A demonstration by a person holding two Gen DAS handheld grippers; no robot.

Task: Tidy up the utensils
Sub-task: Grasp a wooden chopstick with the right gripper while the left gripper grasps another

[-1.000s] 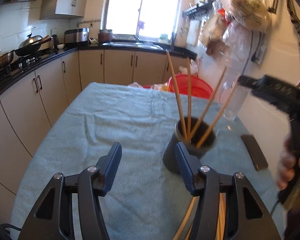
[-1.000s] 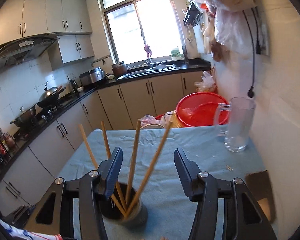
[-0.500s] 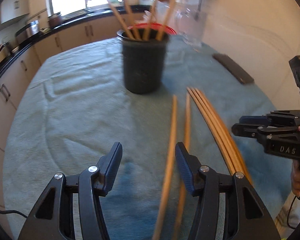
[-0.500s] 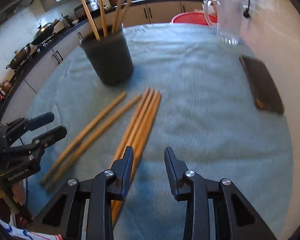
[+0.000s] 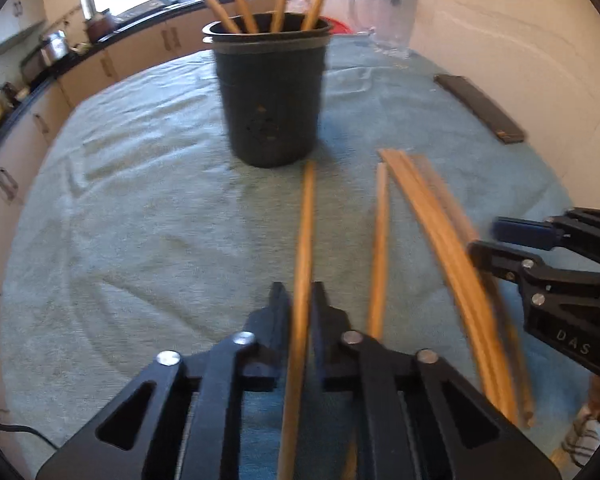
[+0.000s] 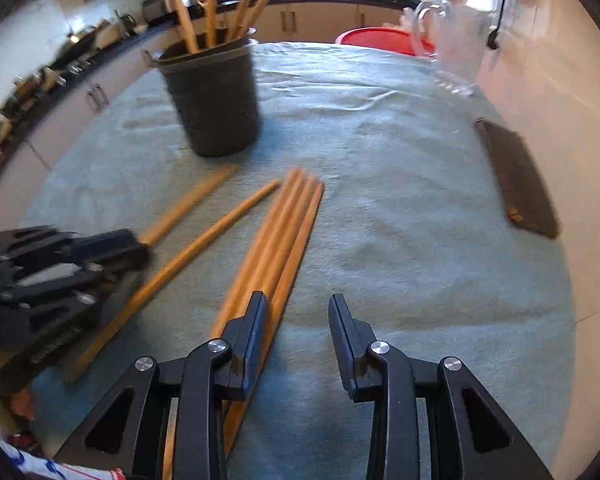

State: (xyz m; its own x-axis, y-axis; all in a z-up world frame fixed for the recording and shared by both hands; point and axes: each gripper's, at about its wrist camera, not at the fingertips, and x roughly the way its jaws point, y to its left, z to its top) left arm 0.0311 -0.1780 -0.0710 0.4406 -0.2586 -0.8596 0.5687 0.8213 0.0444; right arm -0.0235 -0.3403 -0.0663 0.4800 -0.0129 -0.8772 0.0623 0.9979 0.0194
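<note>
A dark utensil cup (image 5: 272, 96) holding several wooden chopsticks stands on the teal cloth; it also shows in the right wrist view (image 6: 214, 100). My left gripper (image 5: 300, 300) is shut on one loose chopstick (image 5: 306, 224) lying toward the cup. A second loose chopstick (image 5: 380, 240) lies just right of it. A bundle of several chopsticks (image 6: 278, 232) lies on the cloth. My right gripper (image 6: 298, 312) is open, its left finger resting at the bundle's near part. The left gripper appears in the right wrist view (image 6: 140, 248).
A glass pitcher (image 6: 456, 48) stands at the far right of the table (image 6: 400, 160). A flat dark case (image 6: 516, 176) lies near the right wall. A red basin (image 6: 380, 38) sits beyond the far edge. Kitchen counters run along the left.
Both grippers came down from above the cup to the loose chopsticks. The left gripper closed on one chopstick. The right gripper moved in beside the bundle and stays open.
</note>
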